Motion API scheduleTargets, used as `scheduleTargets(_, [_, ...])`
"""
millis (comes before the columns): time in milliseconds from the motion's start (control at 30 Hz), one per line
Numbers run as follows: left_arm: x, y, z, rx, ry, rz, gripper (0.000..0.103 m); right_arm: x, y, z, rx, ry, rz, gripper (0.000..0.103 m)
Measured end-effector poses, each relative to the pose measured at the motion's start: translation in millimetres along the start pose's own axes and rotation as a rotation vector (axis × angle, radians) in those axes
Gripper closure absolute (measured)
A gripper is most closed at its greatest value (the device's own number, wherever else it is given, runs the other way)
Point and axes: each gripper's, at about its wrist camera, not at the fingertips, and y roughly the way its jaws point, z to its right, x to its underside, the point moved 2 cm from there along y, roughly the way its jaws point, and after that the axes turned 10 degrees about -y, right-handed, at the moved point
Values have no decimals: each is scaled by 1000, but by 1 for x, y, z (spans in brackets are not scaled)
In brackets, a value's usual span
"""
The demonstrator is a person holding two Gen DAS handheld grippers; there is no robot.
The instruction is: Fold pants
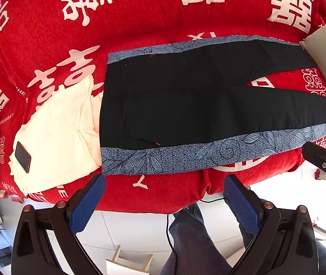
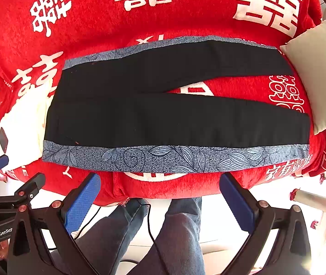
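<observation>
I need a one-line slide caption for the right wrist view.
Black pants with blue floral side stripes lie flat on red blanket; open right tool hovers near.

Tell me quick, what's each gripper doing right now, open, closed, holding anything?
Left gripper: open, holding nothing, short of the black pants.
Right gripper: open, holding nothing, also short of the pants.

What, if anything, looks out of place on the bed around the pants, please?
A phone lies on the cream cloth beside the waistband of the pants, odd for a folding area. The pants themselves lie flat, legs slightly apart. Both claws are open and clear.
</observation>
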Motion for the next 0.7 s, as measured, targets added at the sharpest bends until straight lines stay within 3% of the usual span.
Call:
scheduleTargets(567, [5, 1, -4, 0, 2, 1, 0, 3, 2, 1, 19, 14, 2, 0])
scheduleTargets(700, [5, 8, -12, 5, -38, 1, 0, 3, 7, 0, 46, 15, -2, 0])
